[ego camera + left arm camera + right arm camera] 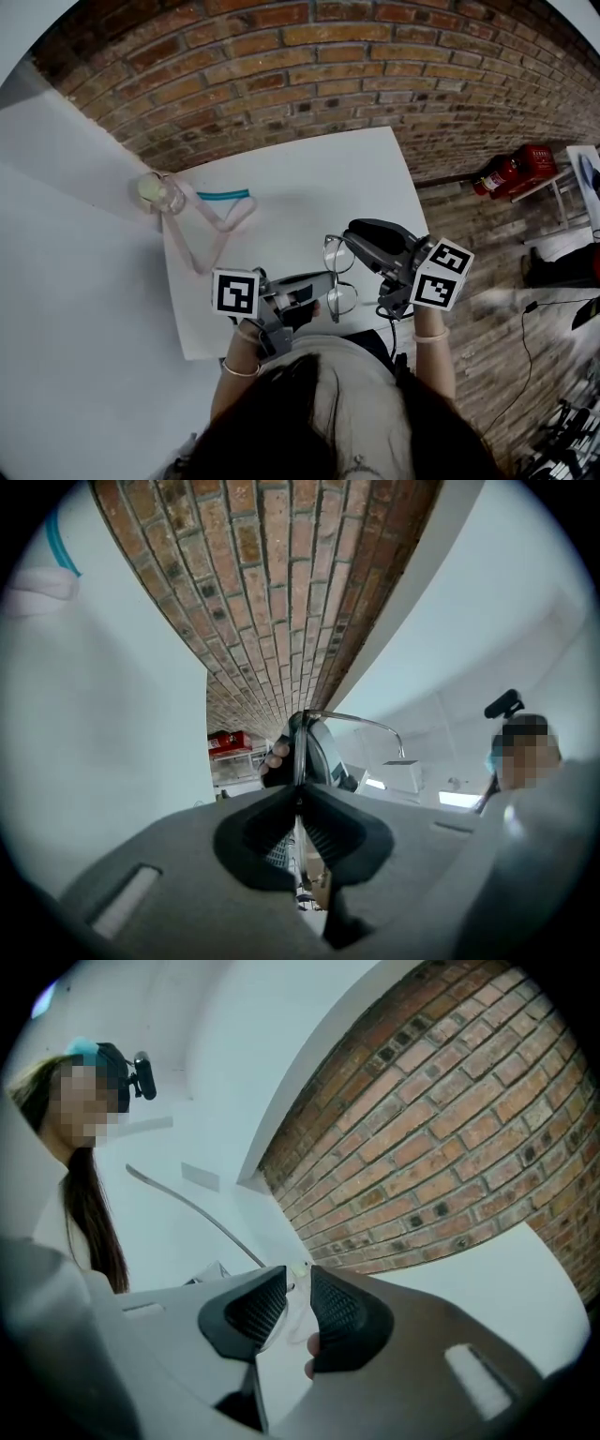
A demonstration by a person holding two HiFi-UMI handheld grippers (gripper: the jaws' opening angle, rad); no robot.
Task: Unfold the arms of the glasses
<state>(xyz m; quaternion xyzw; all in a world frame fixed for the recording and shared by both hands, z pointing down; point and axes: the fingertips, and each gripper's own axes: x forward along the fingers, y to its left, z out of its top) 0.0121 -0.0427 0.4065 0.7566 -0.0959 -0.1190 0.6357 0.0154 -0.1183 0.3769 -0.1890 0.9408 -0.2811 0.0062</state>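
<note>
Your left gripper (319, 283) has its jaws clamped on the glasses (336, 255), held above the desk (281, 216). Your right gripper (354, 234) pinches them through a narrow gap. At the far left corner, a clear jar (159, 192) holds something yellowish.

Two grippers are showing: one left gripper (325, 279) and one right gripper (350, 235). One pair of glasses (339, 277) is showing between them. One white worktop (309, 173) is carrying one clear jar (159, 192), one pink strap (212, 234) and one teal strip (223, 195). One red fire extinguisher (511, 172) is showing at the right.
</note>
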